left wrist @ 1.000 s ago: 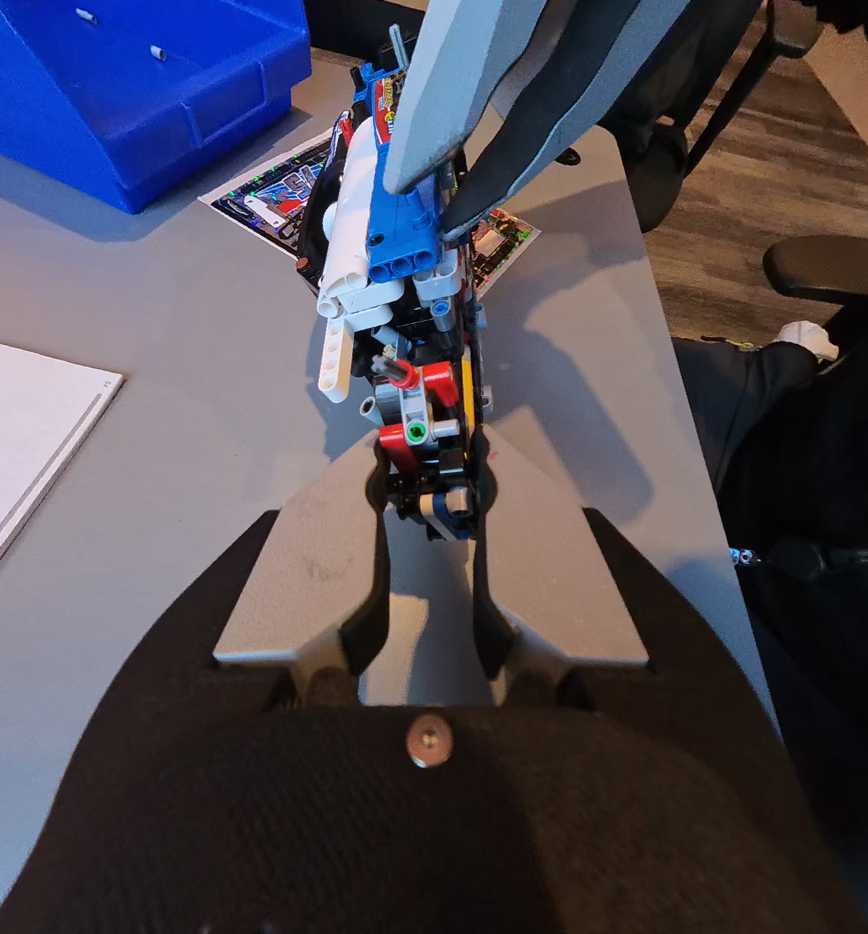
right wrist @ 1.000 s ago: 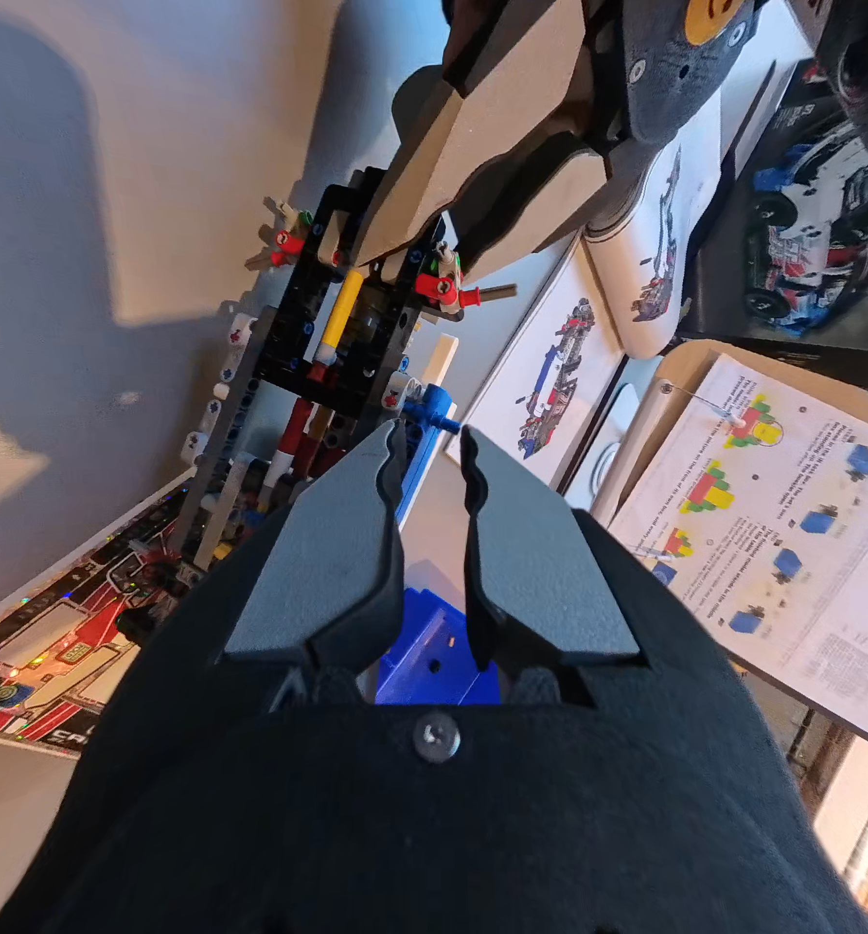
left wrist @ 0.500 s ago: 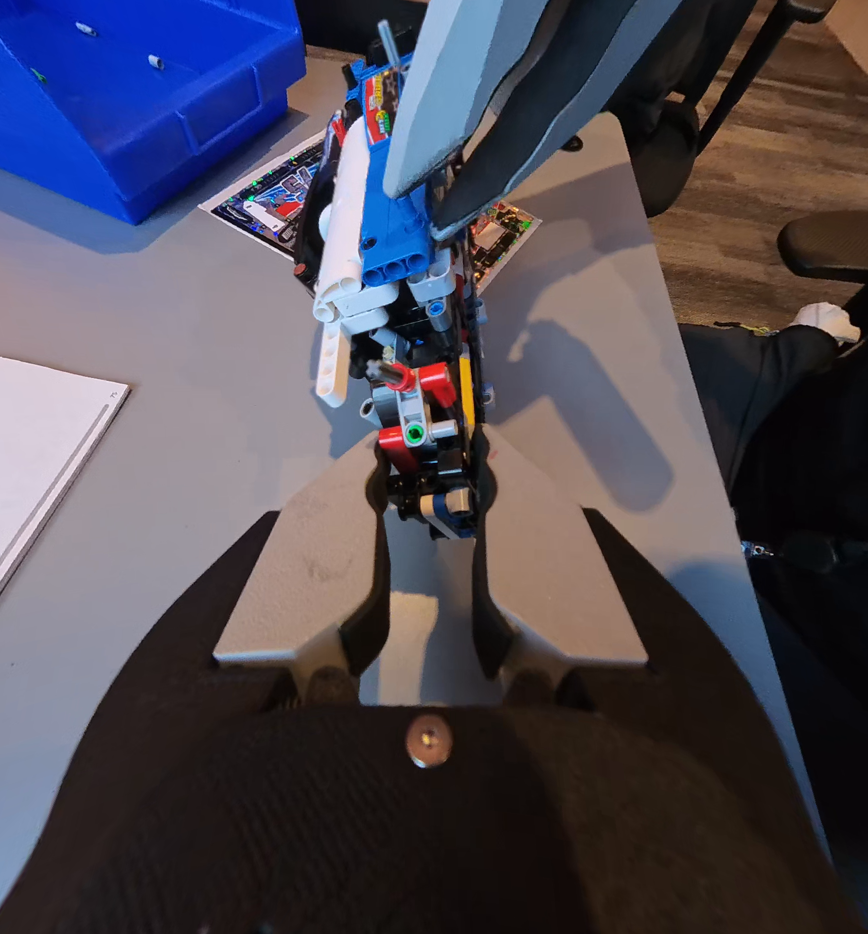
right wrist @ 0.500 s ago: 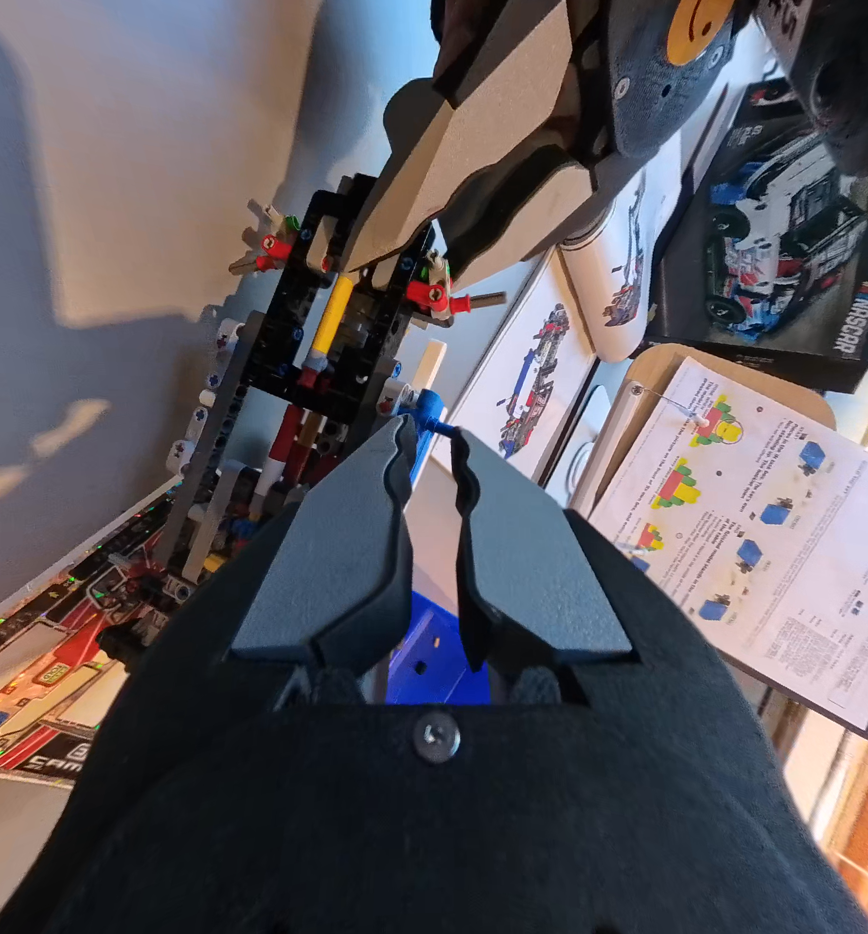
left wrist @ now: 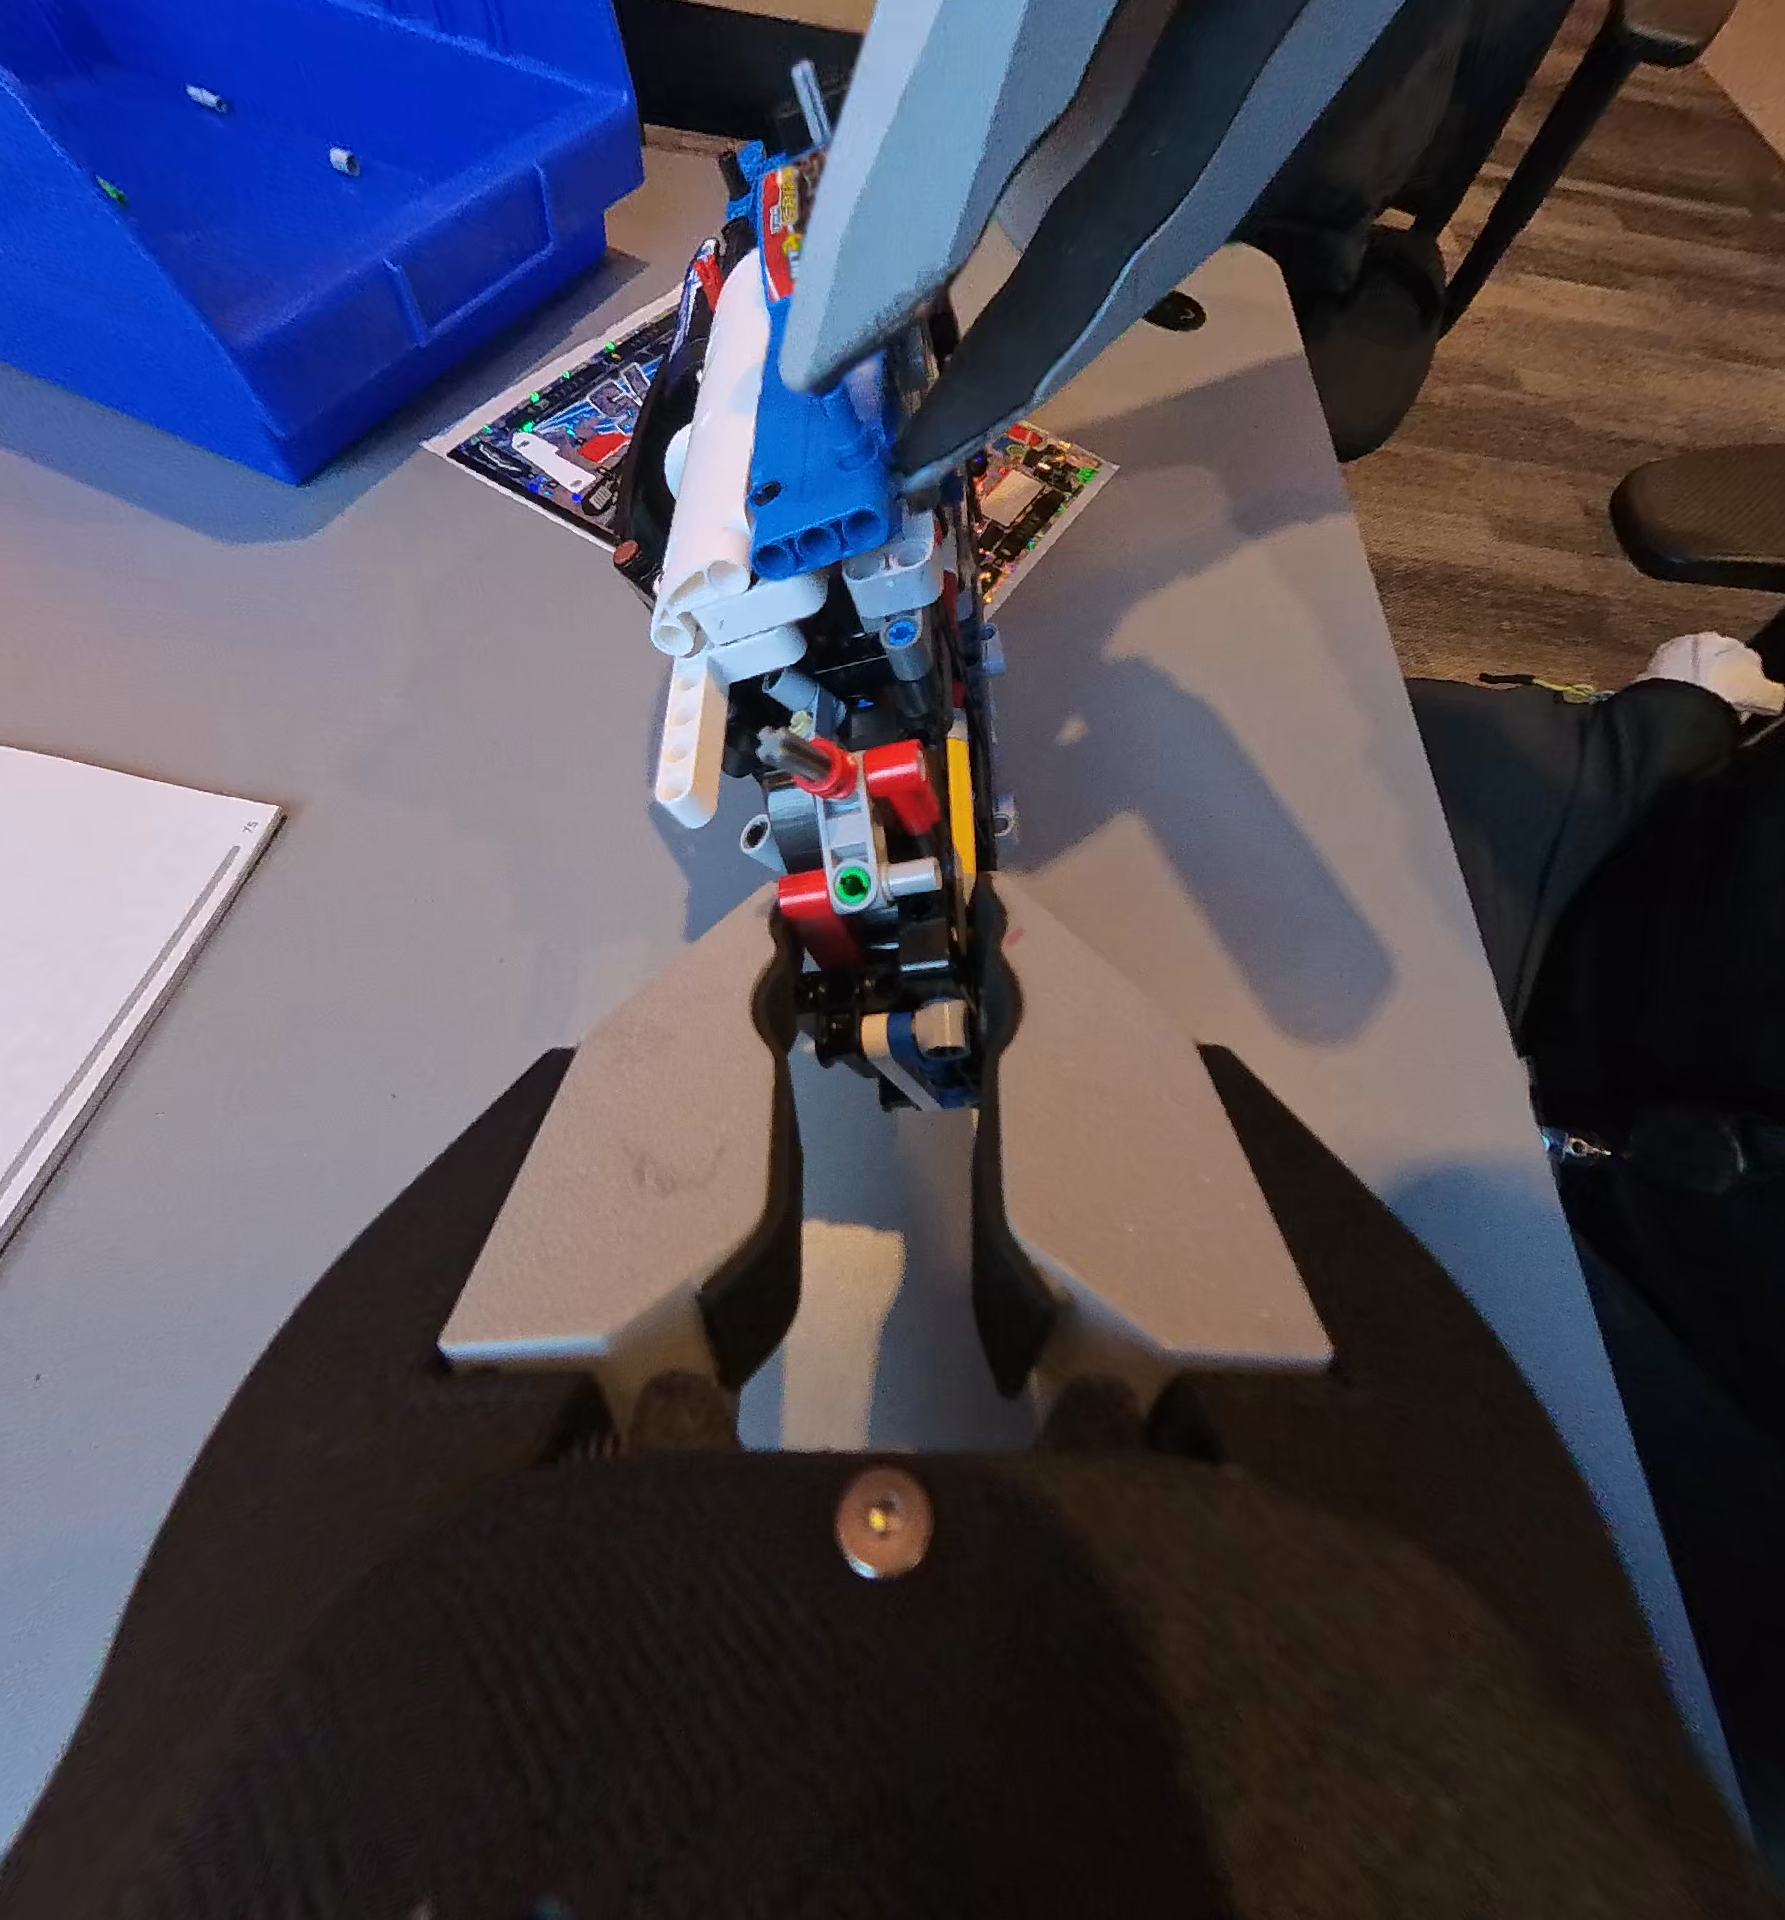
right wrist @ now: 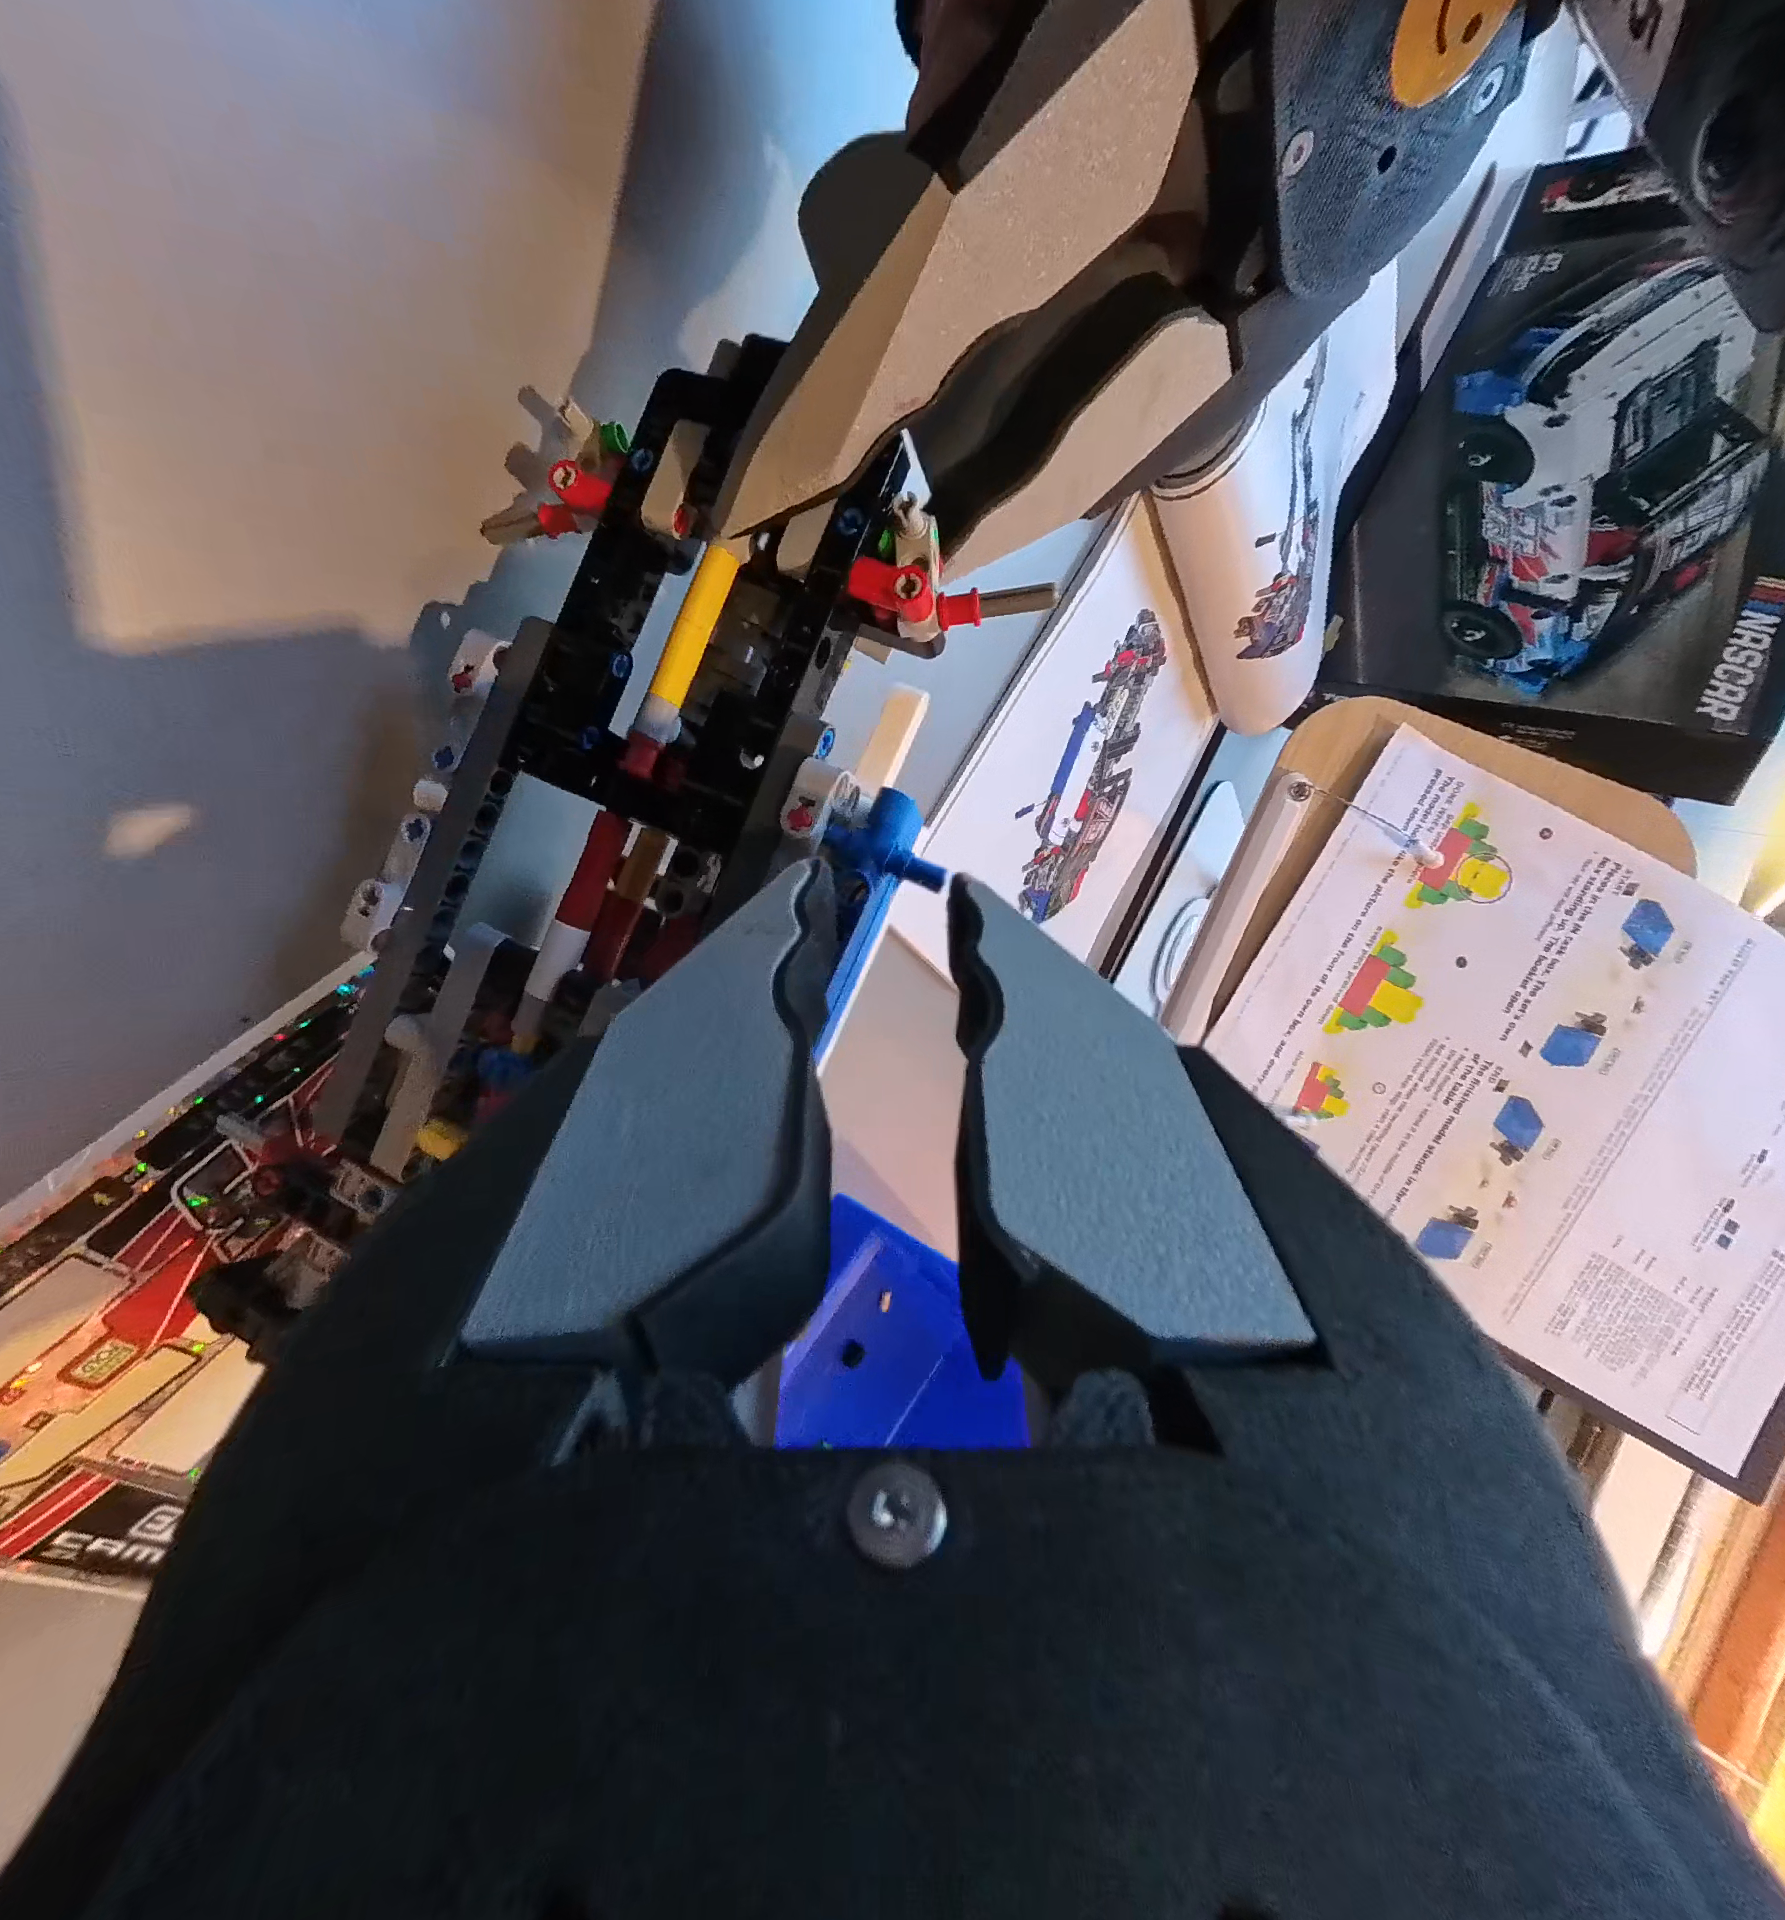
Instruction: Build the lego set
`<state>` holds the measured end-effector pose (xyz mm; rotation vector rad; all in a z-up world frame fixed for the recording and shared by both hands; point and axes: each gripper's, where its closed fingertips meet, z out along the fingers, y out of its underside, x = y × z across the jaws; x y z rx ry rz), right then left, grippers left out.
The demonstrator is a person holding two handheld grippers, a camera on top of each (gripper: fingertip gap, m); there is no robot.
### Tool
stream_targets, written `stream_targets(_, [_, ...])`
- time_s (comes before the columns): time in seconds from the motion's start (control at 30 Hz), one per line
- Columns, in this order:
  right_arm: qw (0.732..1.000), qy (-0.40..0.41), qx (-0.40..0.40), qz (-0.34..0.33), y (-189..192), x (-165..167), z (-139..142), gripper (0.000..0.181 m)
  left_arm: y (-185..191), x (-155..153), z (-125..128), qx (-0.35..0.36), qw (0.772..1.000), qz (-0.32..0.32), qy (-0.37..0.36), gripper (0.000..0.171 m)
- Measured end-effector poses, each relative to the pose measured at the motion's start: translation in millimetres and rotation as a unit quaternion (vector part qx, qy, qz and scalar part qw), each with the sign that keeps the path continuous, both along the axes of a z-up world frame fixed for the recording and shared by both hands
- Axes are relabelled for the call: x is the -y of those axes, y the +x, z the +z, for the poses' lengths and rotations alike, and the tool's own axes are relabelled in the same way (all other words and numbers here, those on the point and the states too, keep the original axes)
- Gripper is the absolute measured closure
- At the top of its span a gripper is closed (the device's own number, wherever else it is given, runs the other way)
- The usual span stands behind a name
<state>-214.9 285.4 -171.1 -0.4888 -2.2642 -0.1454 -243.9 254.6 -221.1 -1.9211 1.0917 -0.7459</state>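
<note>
The lego model (left wrist: 846,727), a long half-built chassis of black, white, blue and red beams, stood nearly on end over the grey table (left wrist: 400,644), its far end down on a glossy sticker sheet (left wrist: 576,457). My left gripper (left wrist: 883,977) was clamped narrow on the model's near end, fingers pressing both sides of the black frame. My right gripper (right wrist: 883,894) came in from the opposite side, steeply angled; its jaws stood slightly apart with a blue beam (right wrist: 872,894) against the left finger, and I could not tell whether it truly gripped.

The table edge ran close on the right, by an office chair (left wrist: 1740,509). Open grey surface lay to the left, between a white booklet (left wrist: 57,956) and a blue bin (left wrist: 275,239).

The right gripper's fingers hid the model's upper far end in the left wrist view, and both gripper bodies blocked the lower part of each view.
</note>
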Motion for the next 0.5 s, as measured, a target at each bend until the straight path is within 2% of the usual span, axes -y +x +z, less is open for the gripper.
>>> stream_targets(0.2, [1.000, 0.021, 0.015, -0.007, -0.2, -1.1, -0.8, 0.162, 0.0, 0.4, -0.2, -0.005, 1.000, 0.001, 0.002, 0.143])
stream_targets(0.4, [0.999, -0.017, 0.031, -0.036, 2.3, 1.4, 0.3, 0.162, 1.6, 1.9, 1.8, -0.019, 1.000, 0.000, 0.019, 0.143])
stream_targets(0.5, [0.999, -0.012, 0.010, -0.037, 6.3, 6.1, 2.6, 0.163, 4.1, 3.2, 2.9, -0.030, 0.999, -0.002, 0.034, 0.143])
